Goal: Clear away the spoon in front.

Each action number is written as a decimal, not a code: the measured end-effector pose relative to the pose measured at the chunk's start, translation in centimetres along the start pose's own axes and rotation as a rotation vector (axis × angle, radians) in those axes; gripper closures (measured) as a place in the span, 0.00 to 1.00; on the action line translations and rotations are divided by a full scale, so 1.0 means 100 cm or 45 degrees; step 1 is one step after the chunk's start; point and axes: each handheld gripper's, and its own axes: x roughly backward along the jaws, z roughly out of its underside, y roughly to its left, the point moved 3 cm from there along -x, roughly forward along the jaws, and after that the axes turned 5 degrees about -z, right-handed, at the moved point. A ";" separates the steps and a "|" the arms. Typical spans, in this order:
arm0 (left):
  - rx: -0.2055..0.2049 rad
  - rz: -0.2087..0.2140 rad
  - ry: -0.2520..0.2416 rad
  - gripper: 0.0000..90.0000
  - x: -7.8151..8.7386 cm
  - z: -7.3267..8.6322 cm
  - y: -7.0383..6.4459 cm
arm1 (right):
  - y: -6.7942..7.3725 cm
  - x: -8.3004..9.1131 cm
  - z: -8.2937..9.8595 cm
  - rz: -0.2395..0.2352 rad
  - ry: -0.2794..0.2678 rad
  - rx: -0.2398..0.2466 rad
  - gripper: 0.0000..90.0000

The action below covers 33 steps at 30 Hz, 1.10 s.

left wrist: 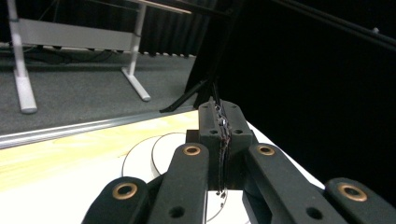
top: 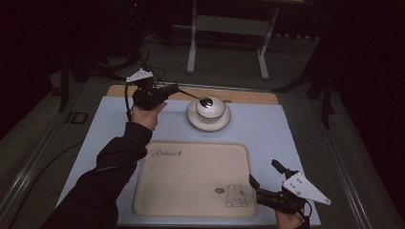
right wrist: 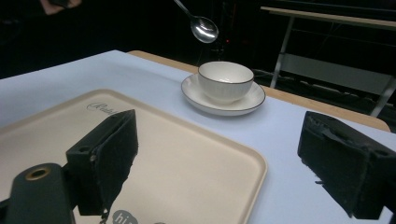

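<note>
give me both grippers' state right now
left gripper: shut on the spoon, held above the bowl.
right gripper: open, holding nothing, beside the tray.

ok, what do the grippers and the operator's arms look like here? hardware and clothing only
Both are black hand-held units. The left gripper and right gripper each carry a pale grey three-cornered plate on top and trail a black cable. The linkage arms have brass-coloured pivot rings, and the jaws are blocky black pads. The left arm wears a dark long sleeve down to the wrist.
</note>
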 end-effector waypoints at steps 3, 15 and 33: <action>-0.027 0.023 0.009 1.00 0.012 -0.004 -0.001 | 0.000 0.000 0.000 -0.001 -0.001 -0.007 0.13; -0.145 0.100 0.099 1.00 0.051 -0.009 0.007 | 0.000 -0.001 0.001 0.000 -0.001 -0.008 0.13; -0.233 0.365 0.244 1.00 0.079 0.012 0.022 | 0.001 -0.004 0.001 -0.012 0.001 -0.010 0.13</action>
